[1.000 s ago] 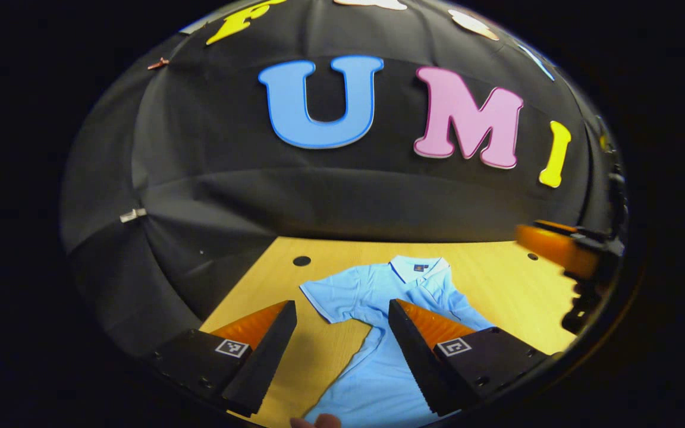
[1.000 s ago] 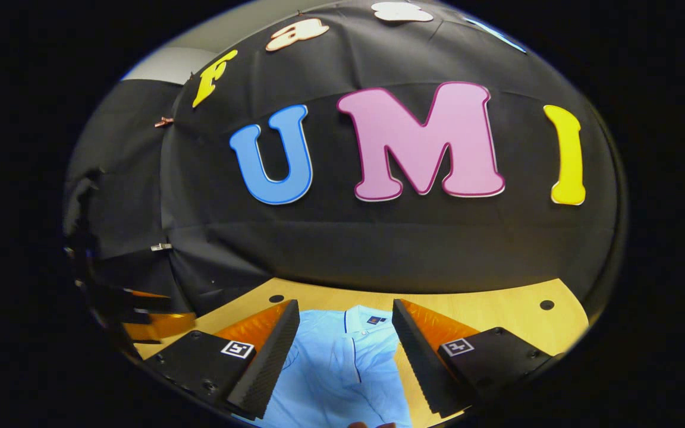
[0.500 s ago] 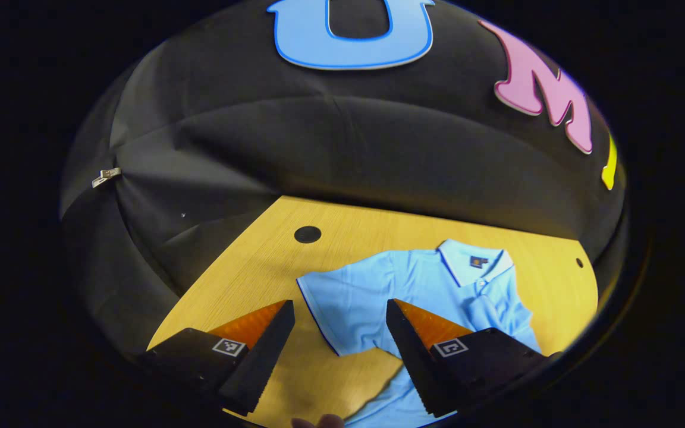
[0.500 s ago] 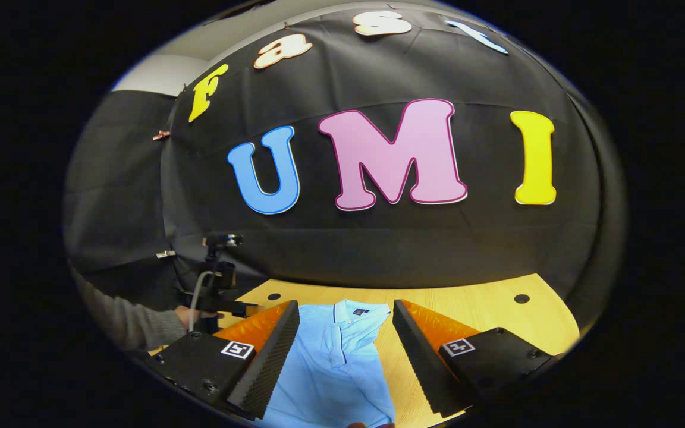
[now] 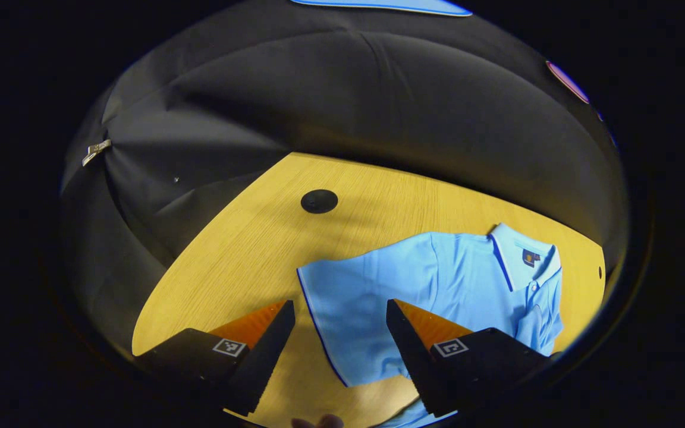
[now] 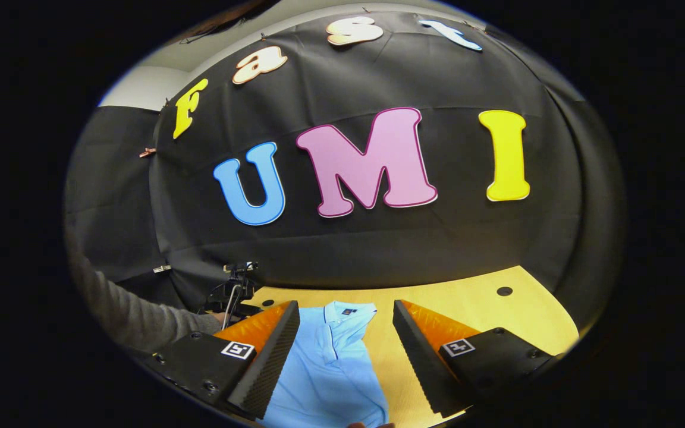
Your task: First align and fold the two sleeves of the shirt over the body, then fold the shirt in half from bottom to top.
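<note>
A light blue polo shirt (image 5: 437, 279) lies flat on the wooden table (image 5: 247, 249), its collar (image 5: 524, 258) toward the right of the left gripper view. Its short sleeve (image 5: 342, 321), edged with a dark line, spreads out between the fingers of my left gripper (image 5: 339, 333), which hovers open above it. In the right gripper view the shirt (image 6: 330, 362) runs from its collar (image 6: 348, 311) down toward me, and my right gripper (image 6: 345, 351) is open above the shirt's body. Farther left there, the other gripper (image 6: 232, 291) is held by a hand in a grey sleeve (image 6: 134, 315).
A round dark hole (image 5: 319, 201) sits in the table beyond the sleeve, and another hole (image 6: 503, 291) lies at the far right of the table (image 6: 485, 309). Black cloth walls close in behind the table on both sides.
My left gripper has tilted down and moved toward the sleeve, which now lies larger between its fingers. The right gripper has drifted right, so the shirt sits more to its left.
</note>
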